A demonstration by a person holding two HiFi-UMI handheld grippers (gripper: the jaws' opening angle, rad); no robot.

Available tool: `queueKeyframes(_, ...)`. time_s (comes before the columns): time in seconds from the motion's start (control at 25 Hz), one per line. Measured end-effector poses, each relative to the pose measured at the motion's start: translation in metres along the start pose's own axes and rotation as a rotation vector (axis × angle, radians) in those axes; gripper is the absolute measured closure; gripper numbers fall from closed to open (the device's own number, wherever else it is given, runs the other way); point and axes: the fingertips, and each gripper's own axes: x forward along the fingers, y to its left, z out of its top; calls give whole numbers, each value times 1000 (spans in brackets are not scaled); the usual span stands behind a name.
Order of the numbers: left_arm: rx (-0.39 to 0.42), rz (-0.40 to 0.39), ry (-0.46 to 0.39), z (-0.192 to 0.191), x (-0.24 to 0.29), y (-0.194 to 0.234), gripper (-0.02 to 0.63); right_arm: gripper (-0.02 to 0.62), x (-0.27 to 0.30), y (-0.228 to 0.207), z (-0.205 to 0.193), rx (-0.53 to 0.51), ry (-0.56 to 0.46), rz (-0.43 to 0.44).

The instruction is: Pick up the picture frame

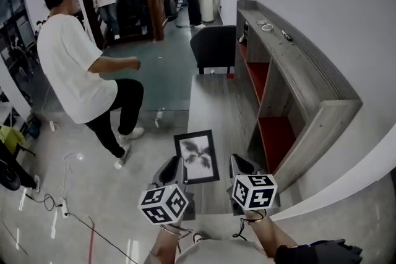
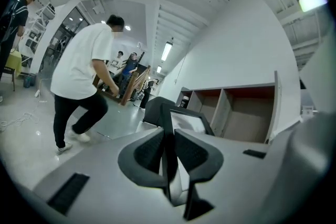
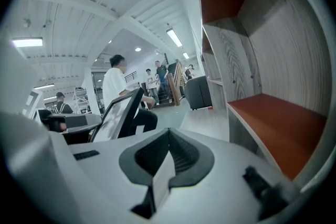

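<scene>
The left gripper [image 1: 175, 169] is clamped on the left edge of the picture frame [image 1: 197, 156]. The right gripper [image 1: 240, 165], jaws together and empty, is just right of the frame. A shelf unit [image 1: 297, 89] stands further right, a black chair [image 1: 213, 46] is ahead, and a person [image 1: 74, 65] is to the left.

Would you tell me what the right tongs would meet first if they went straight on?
Probably the grey table top stretching ahead of the right tongs; if they clear it, the dark chair at its far end. Depth is unclear.

picture frame [image 1: 197, 157] near edge partly hidden, shelf-top items [image 1: 267, 26] too small
</scene>
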Motion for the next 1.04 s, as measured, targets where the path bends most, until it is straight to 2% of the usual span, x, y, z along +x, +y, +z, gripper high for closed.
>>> queueKeyframes(0.2,-5,-2,3,-4,2,-1,534,565,-2,0,-1,-33,11,3)
queueKeyframes(1.04,-8,-13,41,-16,4,1,534,565,-5,-7,-10,-33,30,-31)
